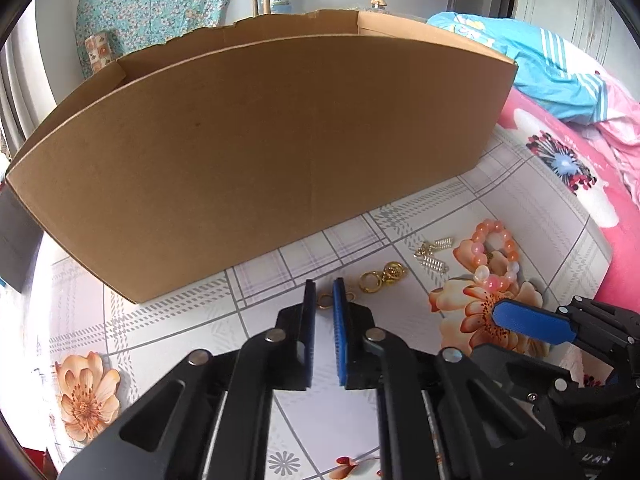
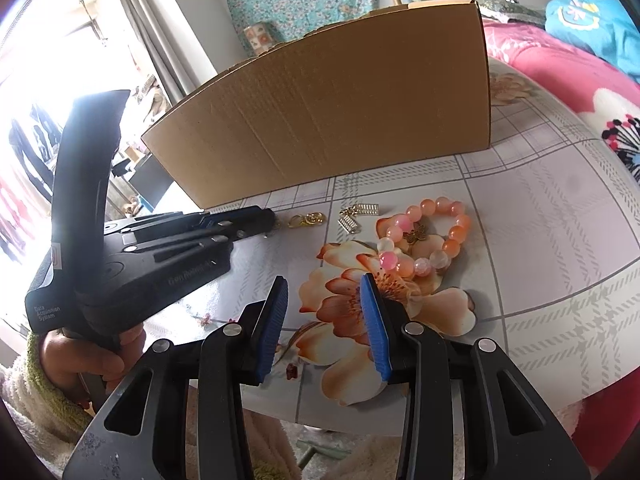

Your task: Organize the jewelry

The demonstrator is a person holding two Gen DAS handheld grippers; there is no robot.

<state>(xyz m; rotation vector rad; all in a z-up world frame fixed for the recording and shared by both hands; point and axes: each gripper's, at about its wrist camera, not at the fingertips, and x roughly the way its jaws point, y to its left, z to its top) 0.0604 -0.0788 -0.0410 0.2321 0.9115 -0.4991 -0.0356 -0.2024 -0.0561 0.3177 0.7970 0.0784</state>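
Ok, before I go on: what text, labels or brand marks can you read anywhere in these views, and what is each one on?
"Data Acquisition System": white print on the base of the left gripper, right wrist view.
Embossed brand on the left gripper's side, starting "Gen": the rest is too faint to read.
Partial white letters at the left wrist view's lower right edge, on the right gripper: cut off, unreadable.
Cardboard box: no print visible.

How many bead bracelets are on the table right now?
1. The pink-and-orange bead bracelet lies looped on the tablecloth right of the silver earrings, in front of the cardboard box. The box's inside is hidden.
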